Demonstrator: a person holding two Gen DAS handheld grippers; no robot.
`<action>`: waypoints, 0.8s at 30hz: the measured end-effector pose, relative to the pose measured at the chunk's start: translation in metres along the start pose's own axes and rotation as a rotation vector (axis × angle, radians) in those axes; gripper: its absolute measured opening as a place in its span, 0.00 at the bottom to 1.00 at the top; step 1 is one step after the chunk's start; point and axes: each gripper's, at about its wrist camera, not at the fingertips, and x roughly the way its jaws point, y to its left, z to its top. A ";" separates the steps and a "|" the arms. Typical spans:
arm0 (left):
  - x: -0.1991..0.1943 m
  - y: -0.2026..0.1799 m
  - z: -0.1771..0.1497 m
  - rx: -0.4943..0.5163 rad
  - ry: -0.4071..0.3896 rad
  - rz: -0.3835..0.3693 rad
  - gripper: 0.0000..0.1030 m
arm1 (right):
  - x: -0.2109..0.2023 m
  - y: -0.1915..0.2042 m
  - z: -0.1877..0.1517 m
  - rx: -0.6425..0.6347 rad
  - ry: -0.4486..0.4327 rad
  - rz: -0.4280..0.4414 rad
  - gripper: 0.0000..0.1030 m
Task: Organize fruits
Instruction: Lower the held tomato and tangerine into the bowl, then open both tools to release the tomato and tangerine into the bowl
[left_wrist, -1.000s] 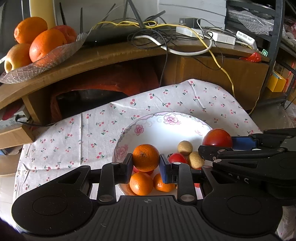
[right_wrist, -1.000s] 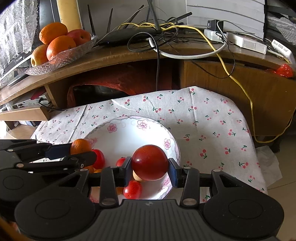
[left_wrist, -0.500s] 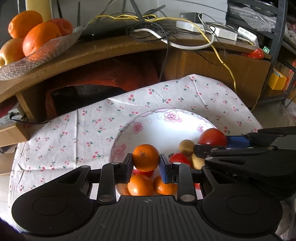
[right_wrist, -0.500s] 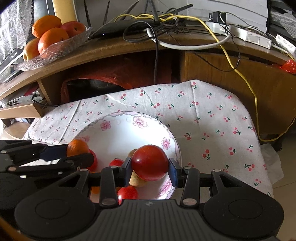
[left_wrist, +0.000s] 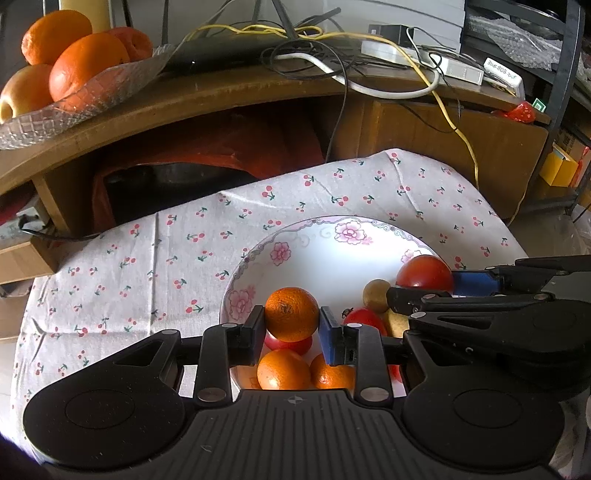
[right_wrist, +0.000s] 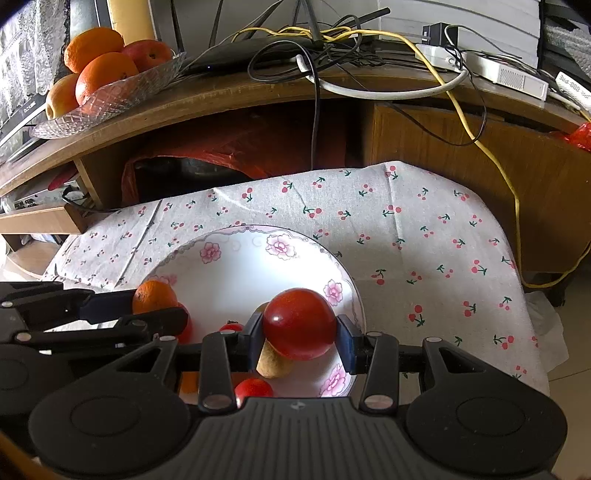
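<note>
The left tool (left_wrist: 291, 326) clamps an orange (left_wrist: 291, 313) and the right tool (right_wrist: 299, 336) a red apple (right_wrist: 299, 324), each raised above the floral plate (left_wrist: 325, 254). Presumably this keeps them clear of the loose fruit left at the plate's 6 o'clock, ready for the glass dish (left_wrist: 85, 99) on the counter at 10 o'clock.

We hold the left gripper (left_wrist: 291, 328) and right gripper (right_wrist: 299, 334) side by side, level, pointing forward; each pair of fingers (left_wrist: 330, 339) is clamped on a round fruit.
</note>
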 end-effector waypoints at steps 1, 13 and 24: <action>0.000 0.000 0.000 -0.002 0.001 -0.001 0.36 | 0.000 0.000 0.000 0.003 0.001 0.001 0.41; -0.005 0.002 0.003 -0.016 -0.015 -0.003 0.42 | -0.001 -0.006 0.001 0.060 0.010 0.020 0.41; -0.011 0.006 0.004 -0.038 -0.040 -0.005 0.51 | -0.004 -0.013 0.002 0.126 0.008 0.043 0.42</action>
